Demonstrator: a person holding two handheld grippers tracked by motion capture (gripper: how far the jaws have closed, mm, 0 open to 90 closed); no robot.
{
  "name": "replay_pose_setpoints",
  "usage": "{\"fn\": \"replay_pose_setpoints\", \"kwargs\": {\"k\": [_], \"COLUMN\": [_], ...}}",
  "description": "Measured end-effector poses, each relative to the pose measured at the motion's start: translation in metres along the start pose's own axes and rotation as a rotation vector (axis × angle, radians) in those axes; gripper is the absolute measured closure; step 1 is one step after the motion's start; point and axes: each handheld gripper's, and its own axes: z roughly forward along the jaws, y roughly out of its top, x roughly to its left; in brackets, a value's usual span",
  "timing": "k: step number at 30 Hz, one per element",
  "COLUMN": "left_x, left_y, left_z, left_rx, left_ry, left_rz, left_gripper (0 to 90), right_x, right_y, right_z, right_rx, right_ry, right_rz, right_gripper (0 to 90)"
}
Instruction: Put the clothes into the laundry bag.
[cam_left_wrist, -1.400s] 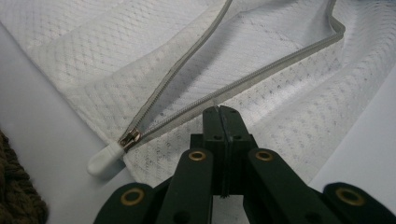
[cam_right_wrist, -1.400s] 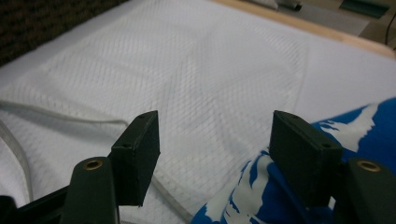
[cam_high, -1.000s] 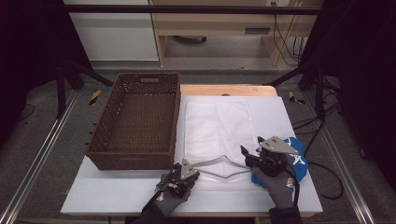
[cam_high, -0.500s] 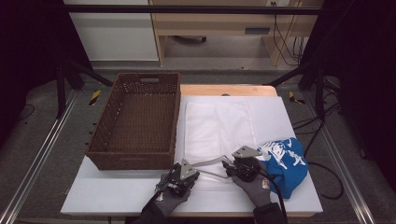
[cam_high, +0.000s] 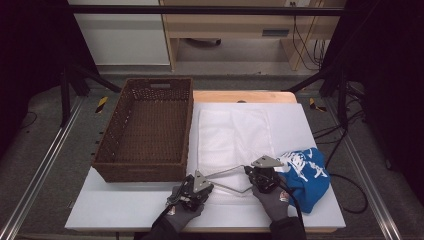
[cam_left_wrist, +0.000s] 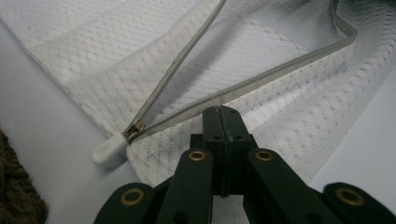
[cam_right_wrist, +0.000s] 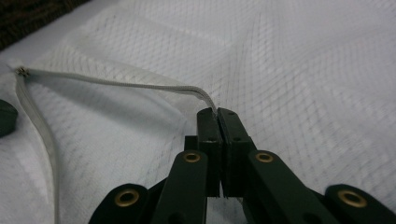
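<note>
- The white mesh laundry bag (cam_high: 235, 142) lies flat on the white desk (cam_high: 125, 215), in its middle, with its zippered mouth toward the near edge.
- The left tool (cam_left_wrist: 218, 112) is closed on the near zipper edge (cam_left_wrist: 261, 79) of the bag, close to the near edge of the desk; the white zipper pull (cam_left_wrist: 108, 148) lies just beside it.
- The right tool (cam_right_wrist: 216, 112) has just been closing, and its jaws now pinch the far zipper edge (cam_right_wrist: 140, 85) of the mouth.
- Between the two tools the mouth stands open in a narrow wedge.
- A blue printed garment (cam_high: 306, 176) lies crumpled near the desk's right near corner, just beside the right hand (cam_high: 270, 196).
- A brown woven basket (cam_high: 146, 131) stands on the left part of the desk, beside the bag.
</note>
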Motion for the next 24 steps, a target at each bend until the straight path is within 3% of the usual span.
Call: {"fn": "replay_pose_setpoints", "kwargs": {"k": [7,14,24], "left_x": [-0.001,-0.003,0.003], "left_y": [0.001,0.004,0.027], "left_z": [0.001,0.0,-0.022], "left_rx": [-0.001,-0.003,-0.114], "left_ry": [0.004,-0.005,0.004], "left_rz": [0.004,0.006,-0.006], "left_gripper": [89.8,87.5,74.2], "right_x": [-0.001,-0.005,-0.005], "right_y": [0.018,0.023,0.026], "right_z": [-0.018,-0.022,-0.026], "right_rx": [-0.102,-0.132,-0.158], "right_ry": [-0.004,0.007,0.03], "right_rz": [-0.007,0.001,0.005], "right_gripper": [89.1,89.2,89.1]}}
